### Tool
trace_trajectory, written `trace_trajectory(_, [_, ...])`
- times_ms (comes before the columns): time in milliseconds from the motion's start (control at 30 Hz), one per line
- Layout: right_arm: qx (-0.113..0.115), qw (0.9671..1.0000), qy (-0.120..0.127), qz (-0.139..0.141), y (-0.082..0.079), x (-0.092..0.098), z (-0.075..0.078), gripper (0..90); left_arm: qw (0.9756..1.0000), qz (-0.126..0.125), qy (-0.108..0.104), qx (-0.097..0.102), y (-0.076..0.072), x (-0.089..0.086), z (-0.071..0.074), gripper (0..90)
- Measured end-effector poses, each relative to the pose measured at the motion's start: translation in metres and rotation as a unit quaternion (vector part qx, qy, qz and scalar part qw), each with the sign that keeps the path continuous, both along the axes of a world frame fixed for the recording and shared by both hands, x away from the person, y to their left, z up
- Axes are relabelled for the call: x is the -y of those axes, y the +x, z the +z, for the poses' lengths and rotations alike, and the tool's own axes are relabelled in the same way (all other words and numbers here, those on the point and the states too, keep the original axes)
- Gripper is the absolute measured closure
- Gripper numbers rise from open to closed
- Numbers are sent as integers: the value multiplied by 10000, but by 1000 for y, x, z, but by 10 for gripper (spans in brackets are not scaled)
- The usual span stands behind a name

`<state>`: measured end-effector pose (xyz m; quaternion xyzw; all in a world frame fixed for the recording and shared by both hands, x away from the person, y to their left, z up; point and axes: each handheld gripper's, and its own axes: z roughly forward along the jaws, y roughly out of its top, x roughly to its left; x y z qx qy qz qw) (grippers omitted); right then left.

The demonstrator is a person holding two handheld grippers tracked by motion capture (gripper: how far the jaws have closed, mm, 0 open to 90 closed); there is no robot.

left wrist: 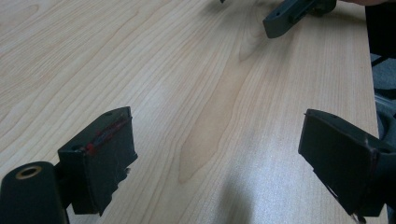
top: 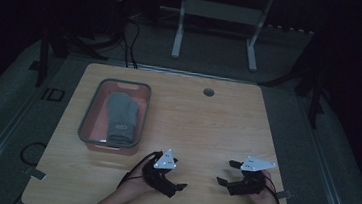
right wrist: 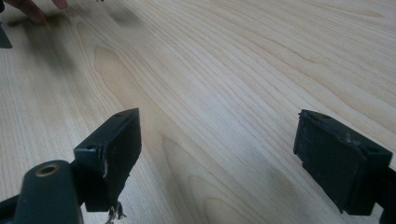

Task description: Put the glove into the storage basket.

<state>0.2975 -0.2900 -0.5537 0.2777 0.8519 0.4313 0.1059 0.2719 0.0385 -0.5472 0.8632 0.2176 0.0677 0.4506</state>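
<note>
- High view: you stand at a light wooden table in a dim room. Grey carpeted floor surrounds the table, and a white frame stand is on the floor beyond its far edge. A round cable port is set into the tabletop near that far edge.
- High view: a grey-rimmed pink bin sits on the left half of the table, and a grey mitten lies inside it. Take the bin as your reference.
- High view: your left gripper rests low over the table, just off the bin's near right corner and not touching it. Your right gripper is well to the right of the bin, near the table's near right corner. Each carries a grey three-cornered plate on top.
- Left gripper view: the left gripper has its jaws spread wide with bare wood grain between them; nothing is held. A black jaw of the other gripper shows at the top edge.
- Right gripper view: the right gripper has its jaws spread wide over bare wood; nothing is held. Fingertips of your other hand show at the upper left corner, with blurred shadow on the wood beside them.
</note>
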Motion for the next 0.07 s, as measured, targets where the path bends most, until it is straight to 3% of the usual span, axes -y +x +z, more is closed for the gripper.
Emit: trace_trajectory(67, [19,10000,-21,27,0,-1,0,150,10000,5,-7,7,0,0,0,110])
